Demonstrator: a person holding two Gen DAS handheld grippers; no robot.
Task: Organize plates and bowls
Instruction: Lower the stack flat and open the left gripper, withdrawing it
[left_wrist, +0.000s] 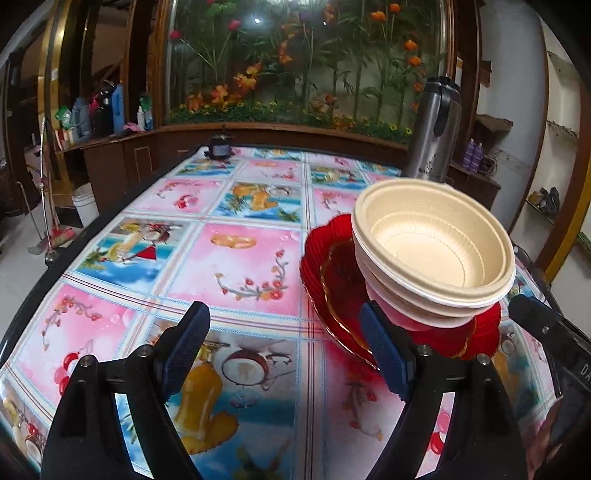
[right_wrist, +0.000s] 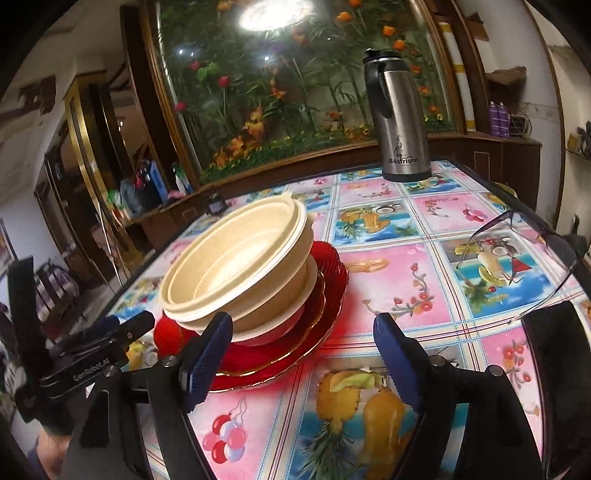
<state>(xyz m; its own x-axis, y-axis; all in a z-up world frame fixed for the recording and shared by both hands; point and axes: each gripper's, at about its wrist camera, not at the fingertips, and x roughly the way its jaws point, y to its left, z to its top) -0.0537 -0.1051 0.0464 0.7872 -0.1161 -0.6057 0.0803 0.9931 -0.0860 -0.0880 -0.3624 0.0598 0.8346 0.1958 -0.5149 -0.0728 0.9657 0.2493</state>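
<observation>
Bowls (left_wrist: 432, 251), cream, thin-walled and probably light and flexible, nested on glossy red plates (left_wrist: 332, 280), likely brittle and slippery: best gripped at the rim; left gripper (left_wrist: 284, 354) and right gripper (right_wrist: 303, 358) fingers both spread, empty, above the bench (left_wrist: 229, 258)

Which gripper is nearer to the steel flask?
Right. The right gripper has the steel flask ahead across the table; the left gripper lies further left, beyond the bowl stack.

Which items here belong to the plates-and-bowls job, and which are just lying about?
Job: cream bowls, stacked; red plates beneath them.

Lying about: steel flask, glasses, small dark object at the table's far edge.
</observation>
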